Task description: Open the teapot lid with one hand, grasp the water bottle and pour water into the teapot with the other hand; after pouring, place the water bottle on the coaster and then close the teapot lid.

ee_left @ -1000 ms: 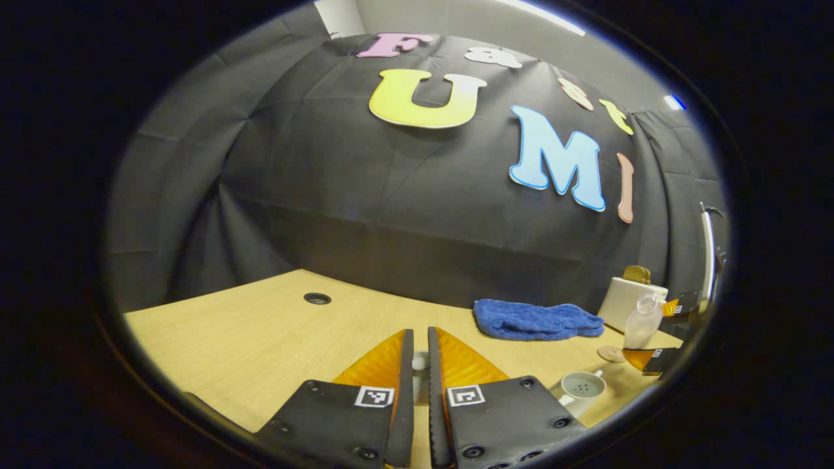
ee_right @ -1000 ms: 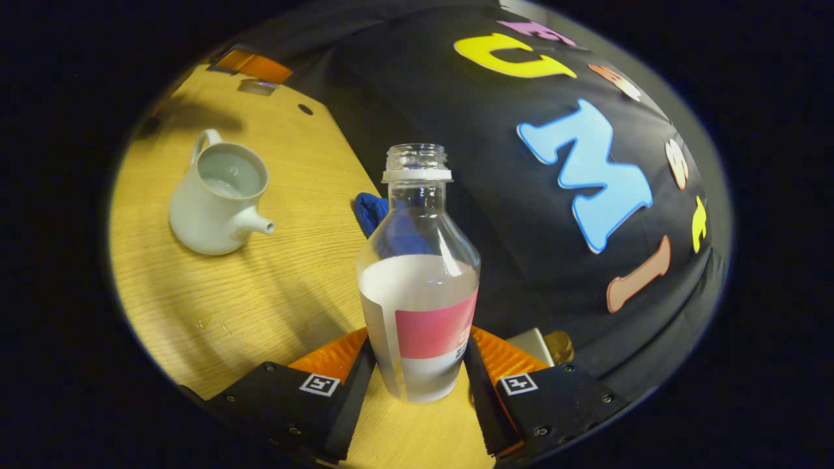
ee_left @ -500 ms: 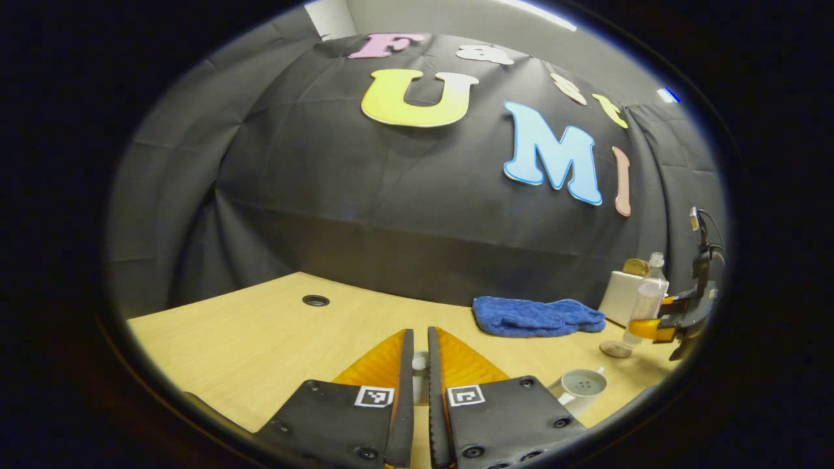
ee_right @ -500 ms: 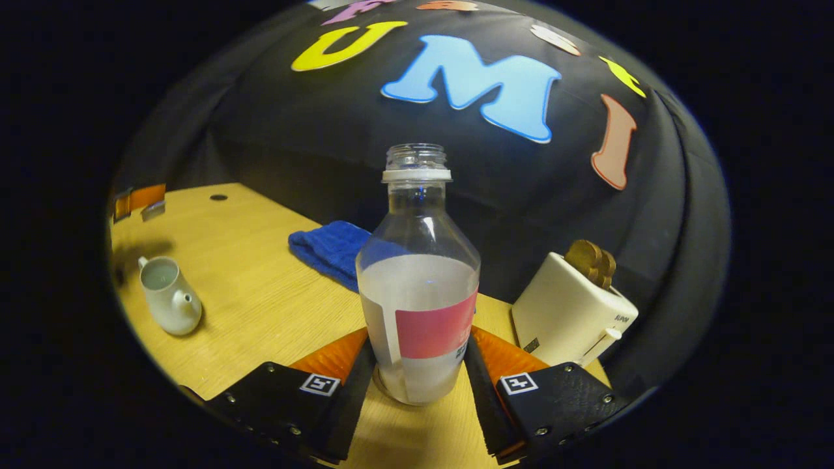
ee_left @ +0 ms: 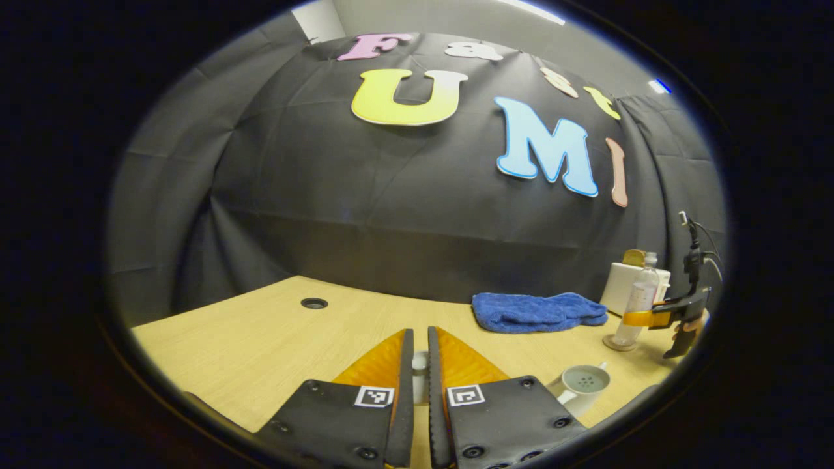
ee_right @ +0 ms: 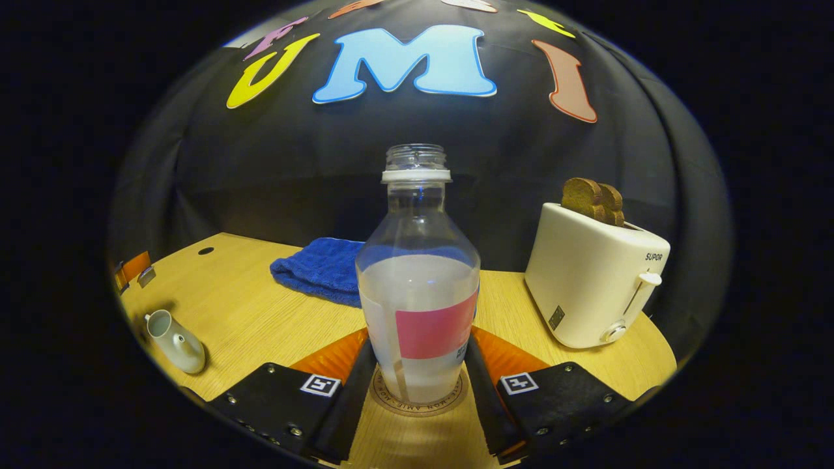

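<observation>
In the right gripper view, my right gripper (ee_right: pixel 417 365) is shut on the clear water bottle (ee_right: pixel 417 286), a finger pressing on each side. The bottle stands upright, capless and about half full, with its base on the round coaster (ee_right: pixel 417 402). The pale teapot (ee_right: pixel 174 340) sits open at the far left of the table. In the left gripper view, my left gripper (ee_left: pixel 420 333) is shut on the white teapot lid (ee_left: pixel 421 363), held above the table. The open teapot (ee_left: pixel 582 383) is low on the right, and the bottle (ee_left: pixel 642 293) stands beyond it on the coaster (ee_left: pixel 618 343).
A blue towel (ee_right: pixel 319 267) lies behind the bottle near the wall. A white toaster (ee_right: pixel 596 280) with toast (ee_right: pixel 593 198) stands to the right of the bottle. A cable hole (ee_left: pixel 314 303) sits in the wooden table (ee_left: pixel 260 339) at far left.
The right gripper swung the bottle away from the teapot, brought it upright and lowered it onto the coaster. The left gripper kept the lid almost still.
</observation>
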Action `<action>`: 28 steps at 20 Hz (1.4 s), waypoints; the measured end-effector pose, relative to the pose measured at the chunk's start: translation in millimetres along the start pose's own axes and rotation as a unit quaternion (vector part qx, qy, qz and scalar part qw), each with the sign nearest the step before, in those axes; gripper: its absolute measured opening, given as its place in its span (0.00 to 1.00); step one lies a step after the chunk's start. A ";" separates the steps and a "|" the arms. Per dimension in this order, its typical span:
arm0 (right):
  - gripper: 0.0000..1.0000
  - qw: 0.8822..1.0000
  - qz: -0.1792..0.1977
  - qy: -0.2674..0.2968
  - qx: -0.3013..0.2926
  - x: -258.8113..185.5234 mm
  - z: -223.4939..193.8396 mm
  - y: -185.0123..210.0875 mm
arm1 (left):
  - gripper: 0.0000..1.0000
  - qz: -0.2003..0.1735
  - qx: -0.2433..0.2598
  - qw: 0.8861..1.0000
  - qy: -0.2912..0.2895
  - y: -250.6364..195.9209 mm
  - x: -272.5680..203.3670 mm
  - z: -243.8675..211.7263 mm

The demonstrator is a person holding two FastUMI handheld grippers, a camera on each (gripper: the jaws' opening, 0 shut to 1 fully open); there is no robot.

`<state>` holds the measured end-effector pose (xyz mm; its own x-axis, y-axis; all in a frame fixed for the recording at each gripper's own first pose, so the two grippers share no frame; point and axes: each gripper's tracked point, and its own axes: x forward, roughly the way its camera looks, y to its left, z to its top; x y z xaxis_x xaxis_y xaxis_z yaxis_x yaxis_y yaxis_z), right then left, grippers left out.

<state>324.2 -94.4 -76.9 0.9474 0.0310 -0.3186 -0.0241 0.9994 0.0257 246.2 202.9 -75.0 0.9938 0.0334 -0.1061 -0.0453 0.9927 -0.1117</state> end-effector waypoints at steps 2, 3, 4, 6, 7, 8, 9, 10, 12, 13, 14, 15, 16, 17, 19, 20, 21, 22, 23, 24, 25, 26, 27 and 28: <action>0.74 1.000 0.000 0.000 0.007 -2.6 1.6 -0.8 | 0.19 -0.001 -0.001 1.000 -0.001 -0.5 0.1 0.6; 0.75 1.000 0.000 0.000 0.013 -2.3 0.1 -1.1 | 0.19 -0.002 -0.002 1.000 -0.001 -0.3 -0.2 0.7; 0.75 1.000 0.001 0.001 0.018 -2.3 -0.1 -1.5 | 0.20 -0.002 -0.003 1.000 -0.002 -0.8 0.0 1.2; 0.77 1.000 0.005 0.004 0.029 -2.5 -0.1 -0.6 | 0.19 -0.002 -0.003 1.000 -0.001 -1.1 0.3 0.9; 0.78 0.999 0.010 0.006 0.037 -1.4 -1.4 0.7 | 0.19 -0.002 -0.002 1.000 -0.001 -1.0 0.1 0.4; 0.80 0.999 0.015 0.008 0.047 -1.6 -2.2 2.5 | 0.19 -0.002 -0.002 1.000 -0.001 -1.1 0.1 0.8; 0.86 0.998 0.023 0.010 0.056 -2.5 -3.5 5.9 | 0.19 -0.002 -0.001 1.000 -0.001 -1.1 0.1 1.2; 0.91 0.998 0.023 0.012 0.063 -1.3 -3.7 6.7 | 0.19 -0.003 -0.001 1.000 -0.001 -1.3 0.0 1.7; 0.99 0.998 0.018 0.012 0.061 -2.0 -5.2 7.3 | 0.19 -0.002 -0.001 1.000 -0.001 -1.5 0.2 1.1; 0.99 0.998 0.015 0.013 0.056 -2.4 -5.1 7.2 | 0.19 -0.002 0.000 1.000 -0.001 -1.5 0.4 0.5; 0.98 0.999 0.009 0.012 0.049 -4.2 -4.9 6.9 | 0.19 -0.002 0.000 1.000 -0.001 -1.8 0.4 0.5; 0.98 0.999 0.005 0.009 0.044 -6.0 -4.0 7.2 | 0.19 -0.003 0.000 1.000 -0.002 -1.9 -0.2 1.2; 0.99 0.999 -0.002 0.005 0.039 -7.1 -2.7 6.4 | 0.19 -0.003 0.000 1.000 -0.003 -1.9 -0.1 2.0; 0.98 0.999 -0.009 0.001 0.037 -10.0 -0.2 5.8 | 0.19 -0.003 -0.001 1.000 -0.003 -2.2 0.2 1.1; 0.98 0.999 -0.012 -0.011 0.044 -19.7 6.8 7.0 | 0.19 -0.003 -0.001 1.000 -0.007 -2.3 -0.3 2.7; 0.98 0.999 -0.014 -0.017 0.047 -26.4 10.5 6.7 | 0.19 -0.005 -0.002 1.000 -0.008 -3.5 -0.1 3.8; 0.98 0.998 -0.014 -0.027 0.047 -32.5 17.6 6.0 | 0.16 -0.007 -0.003 1.000 -0.008 -3.7 0.0 2.1; 0.99 0.998 -0.016 -0.036 0.049 -38.2 25.1 3.8 | 0.19 -0.009 -0.004 1.000 -0.008 -4.5 -0.6 2.6; 0.99 0.997 -0.017 -0.049 0.051 -44.6 34.7 1.6 | 0.19 -0.012 -0.005 1.000 -0.008 -4.8 -0.6 2.5; 0.98 0.996 -0.018 -0.064 0.053 -49.3 45.8 0.7 | 0.19 -0.014 -0.006 1.000 -0.008 -5.6 -0.5 2.8; 0.98 0.996 -0.021 -0.074 0.054 -54.1 55.1 -1.5 | 0.19 -0.016 -0.006 1.000 -0.008 -6.0 -0.7 2.8; 0.99 0.995 -0.023 -0.084 0.056 -59.3 62.5 -3.8 | 0.19 -0.017 -0.006 1.000 -0.008 -6.5 -0.6 3.4; 0.98 0.994 -0.023 -0.093 0.057 -65.8 70.4 -4.0 | 0.19 -0.019 -0.005 1.000 -0.008 -6.6 -0.4 2.4; 0.98 0.993 -0.022 -0.097 0.056 -72.1 75.4 -3.5 | 0.19 -0.019 -0.004 1.000 -0.008 -7.4 -0.5 2.3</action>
<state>280.1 -101.4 17.5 0.9907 -0.0264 -0.1334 0.0432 0.9913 0.1246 246.2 195.8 -71.8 0.9963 -0.0033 -0.0853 -0.0072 0.9924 -0.1231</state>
